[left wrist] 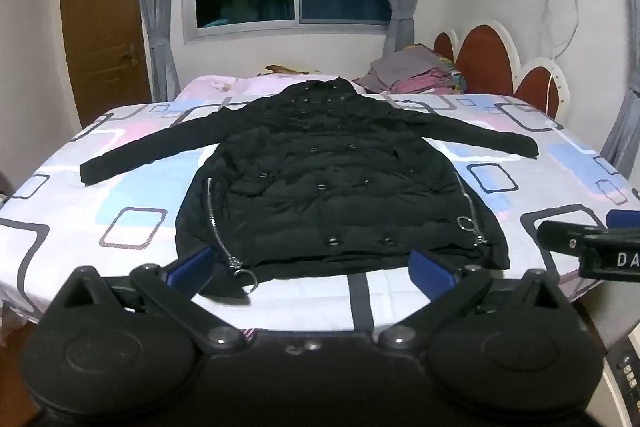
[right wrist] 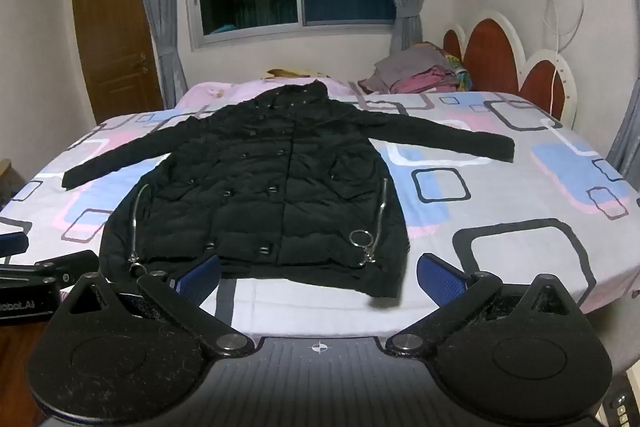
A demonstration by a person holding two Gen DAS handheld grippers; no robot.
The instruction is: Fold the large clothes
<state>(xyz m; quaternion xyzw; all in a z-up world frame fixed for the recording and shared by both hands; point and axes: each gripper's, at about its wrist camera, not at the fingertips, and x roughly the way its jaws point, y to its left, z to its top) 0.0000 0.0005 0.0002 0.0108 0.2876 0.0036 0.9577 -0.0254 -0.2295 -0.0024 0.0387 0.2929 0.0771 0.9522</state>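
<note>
A black quilted puffer coat with metal snaps and two silver side zippers (left wrist: pixel 332 179) lies flat and face up on the bed with the white, pink and blue square-patterned cover (left wrist: pixel 120 211). Its hem is near the tools, its collar is far, and both sleeves are spread out to the left and right. I judge that it is soft, thick and rather light for its size. The padding will probably spring back after a fold, and the smooth shell may slip between the pads. The sleeve cuffs and the hem corners look like the best places to take hold, because there the cloth is thinner. The ring pulls of the zippers could catch on something.

The left tool (left wrist: pixel 312 267) has its jaws wide apart and holds nothing; it hangs before the near hem. The right tool (right wrist: pixel 320 279) is also wide apart and empty, more toward the right corner of the hem.

The left view shows the left hem corner and its ring pull closely. The right view shows more bare bed at the right. Far on the bed lies a pile of folded grey and pink cloth (right wrist: pixel 416 73), perhaps clothes.
</note>
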